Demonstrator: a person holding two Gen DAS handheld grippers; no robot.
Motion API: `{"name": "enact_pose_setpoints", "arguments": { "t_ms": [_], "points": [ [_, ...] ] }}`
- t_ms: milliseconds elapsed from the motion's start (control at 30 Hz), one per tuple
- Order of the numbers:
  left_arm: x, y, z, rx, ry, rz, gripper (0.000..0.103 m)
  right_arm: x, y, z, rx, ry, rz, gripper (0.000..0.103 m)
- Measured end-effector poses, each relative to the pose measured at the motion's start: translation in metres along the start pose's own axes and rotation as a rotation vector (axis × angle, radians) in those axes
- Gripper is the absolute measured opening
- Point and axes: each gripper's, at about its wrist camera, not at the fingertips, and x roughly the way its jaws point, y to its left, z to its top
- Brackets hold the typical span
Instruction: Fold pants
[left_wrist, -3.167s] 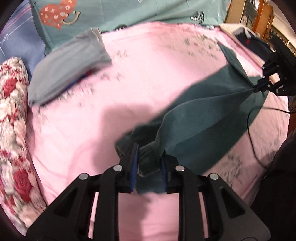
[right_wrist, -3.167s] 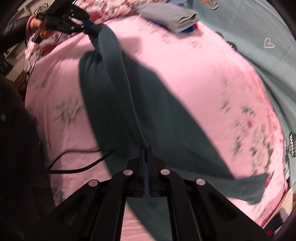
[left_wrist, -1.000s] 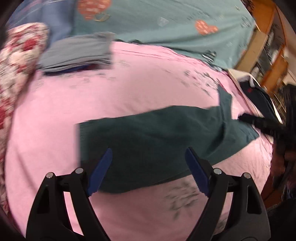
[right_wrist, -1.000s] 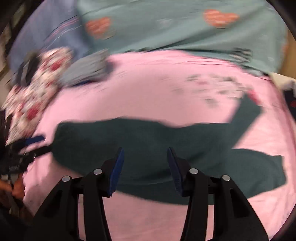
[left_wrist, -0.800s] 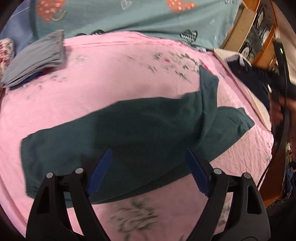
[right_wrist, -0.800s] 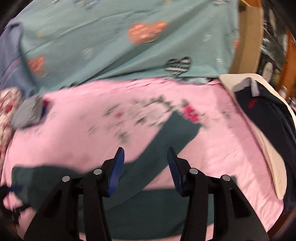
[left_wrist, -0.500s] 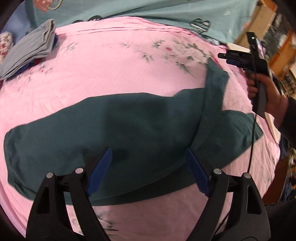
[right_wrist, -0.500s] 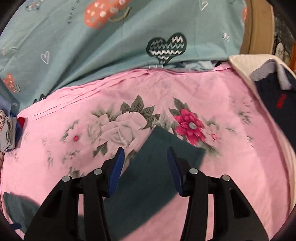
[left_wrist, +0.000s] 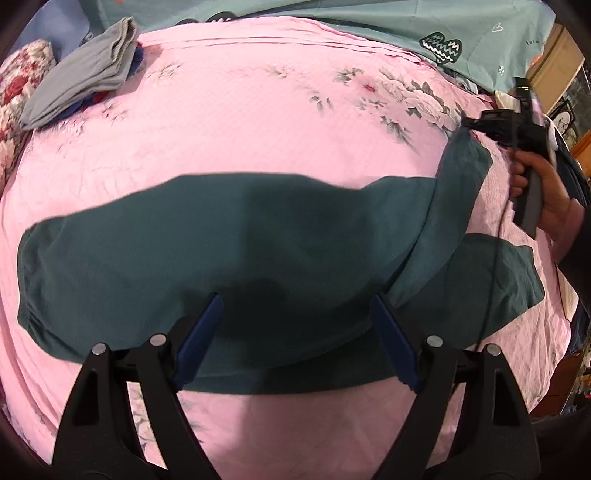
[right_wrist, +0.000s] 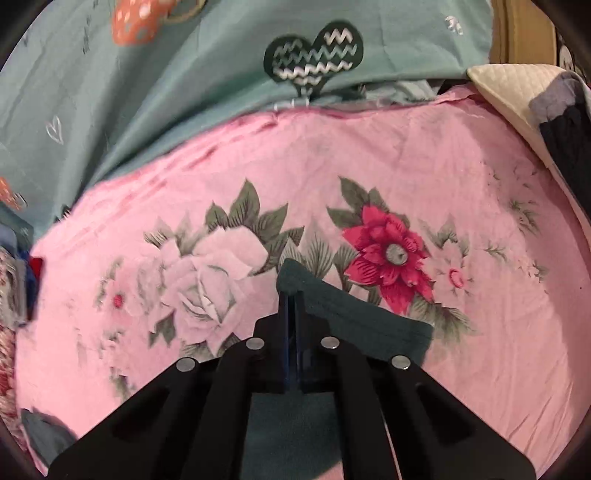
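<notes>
Nearest the left wrist camera, the left gripper (left_wrist: 295, 332) is hanging with its blue-padded jaws spread wide and nothing between them, just above the near hem of the pants (left_wrist: 229, 251). Below that hem a band of bare pink sheet (left_wrist: 295, 417) is lying free toward the bed's near edge. Those dark teal pants are lying flat across the bed, soft and matte, one leg (left_wrist: 450, 206) angling up over the other toward the right. At that leg's far corner the right gripper (right_wrist: 291, 299) is sitting clenched on the cuff, a hand (left_wrist: 543, 192) around its handle. Beyond the cuff, printed roses and a red flower (right_wrist: 391, 254) are showing on the wrinkled sheet, which is running open to a teal heart-patterned cover (right_wrist: 184, 81). At far left a folded grey garment (left_wrist: 85, 77) is resting near a floral pillow (left_wrist: 14, 81).
</notes>
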Motion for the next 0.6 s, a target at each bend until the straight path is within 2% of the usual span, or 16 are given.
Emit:
{"name": "enact_pose_setpoints", "arguments": {
  "t_ms": [167, 300, 367, 433, 567, 600],
  "points": [
    [-0.002, -0.015, 0.009, 0.075, -0.010, -0.024, 0.083, -0.093, -0.030, -0.006, 0.137, -0.118, 0.161, 0.002],
    [-0.004, -0.025, 0.011, 0.144, -0.011, -0.041, 0.083, -0.177, -0.072, -0.037, 0.237, -0.199, 0.229, 0.002],
    [-0.005, -0.030, 0.010, 0.168, -0.006, -0.051, 0.084, -0.202, -0.096, -0.062, 0.288, -0.206, 0.227, 0.002],
    [-0.006, -0.034, 0.007, 0.186, -0.002, -0.057, 0.084, -0.215, -0.126, -0.099, 0.358, -0.178, 0.189, 0.002],
    [-0.006, -0.045, -0.001, 0.226, 0.021, -0.058, 0.085, -0.207, -0.178, -0.183, 0.526, -0.063, 0.085, 0.002],
    [-0.006, -0.046, -0.003, 0.235, 0.025, -0.059, 0.085, -0.199, -0.194, -0.205, 0.584, -0.009, 0.051, 0.002]
  ]
}}
